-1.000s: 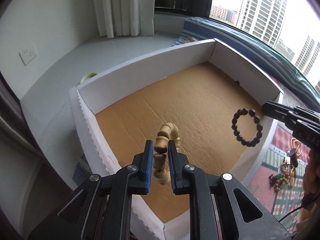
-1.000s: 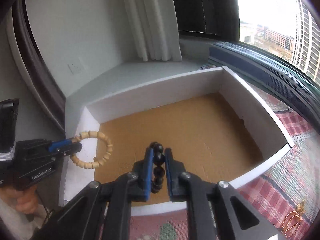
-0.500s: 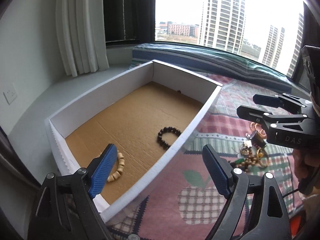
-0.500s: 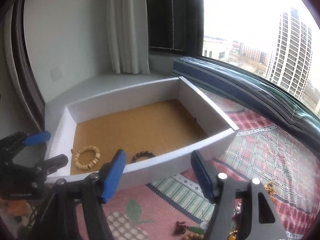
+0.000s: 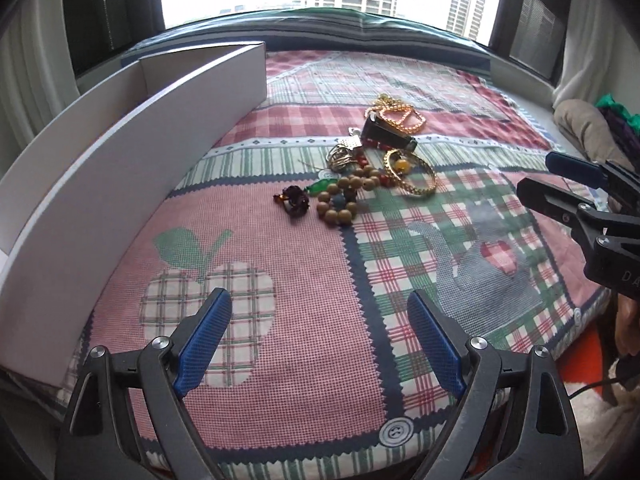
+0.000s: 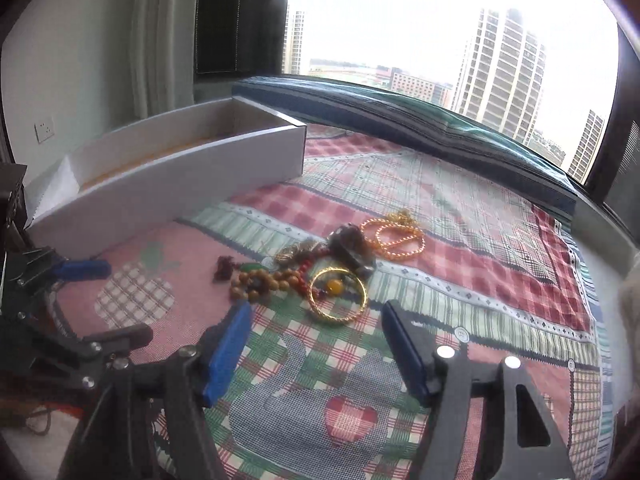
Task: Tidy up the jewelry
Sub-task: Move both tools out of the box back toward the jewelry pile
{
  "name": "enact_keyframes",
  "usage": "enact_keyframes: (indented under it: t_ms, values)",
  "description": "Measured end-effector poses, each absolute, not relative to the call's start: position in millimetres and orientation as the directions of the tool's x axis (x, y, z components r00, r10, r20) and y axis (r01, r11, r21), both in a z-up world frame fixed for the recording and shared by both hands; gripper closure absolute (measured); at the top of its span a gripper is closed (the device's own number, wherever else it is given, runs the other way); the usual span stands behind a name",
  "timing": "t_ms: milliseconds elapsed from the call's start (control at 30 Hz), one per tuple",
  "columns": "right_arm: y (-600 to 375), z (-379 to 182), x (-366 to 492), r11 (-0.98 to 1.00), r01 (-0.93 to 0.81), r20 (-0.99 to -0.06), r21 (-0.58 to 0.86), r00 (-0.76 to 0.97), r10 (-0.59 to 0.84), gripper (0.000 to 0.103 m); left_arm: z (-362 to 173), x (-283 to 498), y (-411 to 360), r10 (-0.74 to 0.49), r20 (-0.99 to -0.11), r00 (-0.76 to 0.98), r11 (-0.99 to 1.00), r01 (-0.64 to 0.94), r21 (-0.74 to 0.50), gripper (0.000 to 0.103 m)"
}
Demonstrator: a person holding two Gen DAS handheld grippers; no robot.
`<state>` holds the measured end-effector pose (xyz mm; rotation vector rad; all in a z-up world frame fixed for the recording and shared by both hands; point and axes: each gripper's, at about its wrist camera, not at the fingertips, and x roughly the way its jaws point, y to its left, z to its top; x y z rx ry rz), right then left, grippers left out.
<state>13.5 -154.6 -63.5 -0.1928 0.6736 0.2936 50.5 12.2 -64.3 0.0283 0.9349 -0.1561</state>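
The jewelry pile (image 5: pixel 360 176) lies on the patchwork quilt (image 5: pixel 304 280), right of the white box (image 5: pixel 120 168) — well beyond both grippers. The left gripper (image 5: pixel 320 340) and right gripper (image 6: pixel 316 356) have their fingers spread wide, nothing between them — having just been opening.

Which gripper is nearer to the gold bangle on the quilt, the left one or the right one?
Probably the right. The right gripper hangs open just in front of the gold bangle; the left gripper, also open, is farther back, over the apple patch.
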Motion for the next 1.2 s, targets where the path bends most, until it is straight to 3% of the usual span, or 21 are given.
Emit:
enact_keyframes:
  t_ms: [167, 333, 733, 1200]
  values:
    - [-189, -104, -13, 0.975, -0.206, -0.655, -0.081, 0.748, 0.103, 0.034, -96, 51, -1, -0.099, -0.841, 0.531, 0.988, 0.155, -0.018, 0.013]
    - [-198, -125, -18, 0.983, -0.173, -0.682, -0.054, 0.725, 0.090, 0.034, -108, 49, -2, -0.088, -0.859, 0.504, 0.990, 0.143, -0.018, 0.013]
    - [-176, -125, -25, 0.972, -0.224, -0.671, -0.075, 0.732, 0.117, 0.034, -117, 52, 1, -0.059, -0.866, 0.497, 0.993, 0.120, 0.001, 0.001]
    - [-175, -124, -26, 0.973, -0.221, -0.658, -0.072, 0.744, 0.120, 0.034, -118, 52, 1, -0.062, -0.872, 0.486, 0.991, 0.132, 0.003, 0.000]
